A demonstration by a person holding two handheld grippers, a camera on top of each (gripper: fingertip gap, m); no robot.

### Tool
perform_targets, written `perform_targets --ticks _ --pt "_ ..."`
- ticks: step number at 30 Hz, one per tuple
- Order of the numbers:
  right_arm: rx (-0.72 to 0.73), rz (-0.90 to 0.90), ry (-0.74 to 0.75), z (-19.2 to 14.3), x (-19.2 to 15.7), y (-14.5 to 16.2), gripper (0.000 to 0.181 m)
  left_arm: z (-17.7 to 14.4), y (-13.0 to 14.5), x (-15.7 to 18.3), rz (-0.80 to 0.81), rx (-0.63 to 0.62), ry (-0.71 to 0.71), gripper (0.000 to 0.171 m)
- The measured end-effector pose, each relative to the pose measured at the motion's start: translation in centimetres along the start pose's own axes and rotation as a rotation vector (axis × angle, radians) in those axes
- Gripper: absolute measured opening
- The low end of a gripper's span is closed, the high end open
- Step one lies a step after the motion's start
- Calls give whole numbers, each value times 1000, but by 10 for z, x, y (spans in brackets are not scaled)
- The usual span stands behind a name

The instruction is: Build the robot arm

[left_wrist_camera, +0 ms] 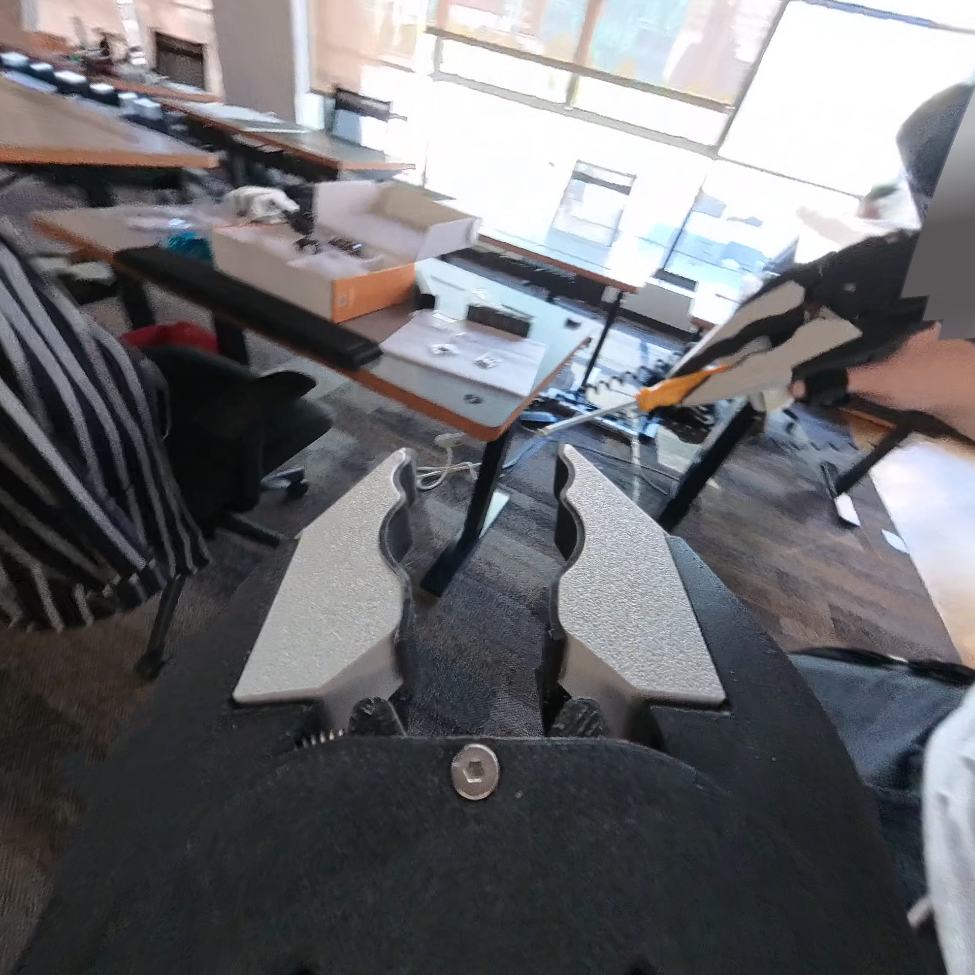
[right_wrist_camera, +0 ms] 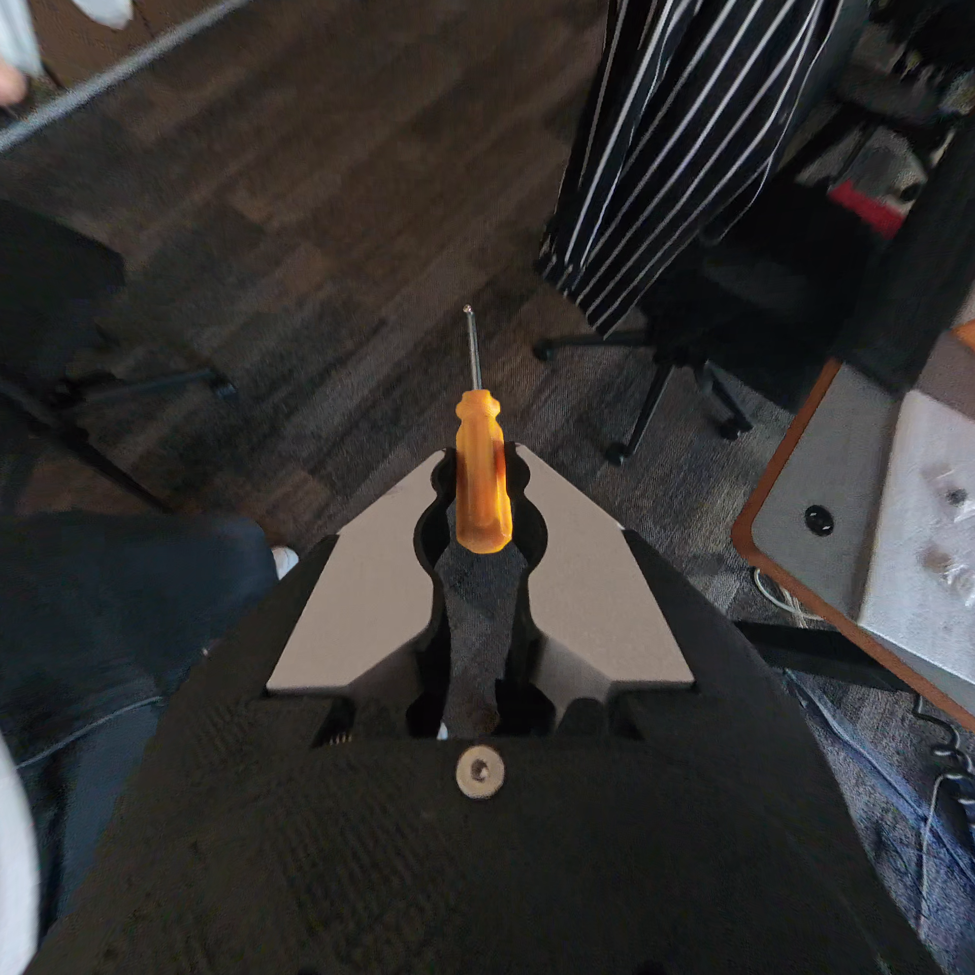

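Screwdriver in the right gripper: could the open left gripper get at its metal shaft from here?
Probably yes. The screwdriver shaft sticks out bare beyond the right gripper, in open air ahead of the empty left gripper.

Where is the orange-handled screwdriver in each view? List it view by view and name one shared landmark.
Left wrist view: screwdriver at right, mid-height, in the far right gripper.
Right wrist view: screwdriver at centre, handle clamped between the fingers.
Shared landmark: striped cloth draped on a chair.
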State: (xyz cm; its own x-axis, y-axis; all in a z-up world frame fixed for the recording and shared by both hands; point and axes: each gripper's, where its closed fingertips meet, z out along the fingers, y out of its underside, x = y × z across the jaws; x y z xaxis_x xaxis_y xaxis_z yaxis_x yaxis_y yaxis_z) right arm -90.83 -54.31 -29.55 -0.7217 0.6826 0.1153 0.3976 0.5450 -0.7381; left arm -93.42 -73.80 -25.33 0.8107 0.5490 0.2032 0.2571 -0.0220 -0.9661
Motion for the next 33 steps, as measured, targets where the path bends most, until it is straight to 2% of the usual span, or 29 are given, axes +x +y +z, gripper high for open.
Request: perform_targets --ticks 3,6,10,13,18,20,23,25,26,28,31,33 --pt "80 66 9 -52 -12 -43 18 13 -32 35 73 -45 150 45" --pt "161 164 68 -117 -17 -72 18 33 -66 83 99 -61 333 37" --pt "248 315 192 -212 -21 -79 18 69 -96 160 134 -72 566 36" --pt "280 385 344 -283 -21 -58 18 102 -110 226 183 -52 730 37" --pt "265 440 588 -381 -25 3 18 158 -115 344 185 -77 1002 35" --pt "249 440 675 -416 -25 29 18 181 -125 386 119 -92 1077 29" --pt "231 463 769 -462 -25 67 18 201 -148 442 -133 -201 1297 28" --pt "229 471 798 -485 -25 89 18 210 -152 469 -227 -307 1425 28" --pt "236 466 796 -492 -27 97 18 214 -148 480 -226 -364 1466 28" --pt "245 462 798 -504 -27 110 18 220 -132 494 -117 -443 1526 28" --pt "261 459 794 -510 -24 124 18 240 -114 502 82 -444 1500 39" --pt "278 476 791 -510 -19 130 17 245 -113 507 139 -456 1548 39"
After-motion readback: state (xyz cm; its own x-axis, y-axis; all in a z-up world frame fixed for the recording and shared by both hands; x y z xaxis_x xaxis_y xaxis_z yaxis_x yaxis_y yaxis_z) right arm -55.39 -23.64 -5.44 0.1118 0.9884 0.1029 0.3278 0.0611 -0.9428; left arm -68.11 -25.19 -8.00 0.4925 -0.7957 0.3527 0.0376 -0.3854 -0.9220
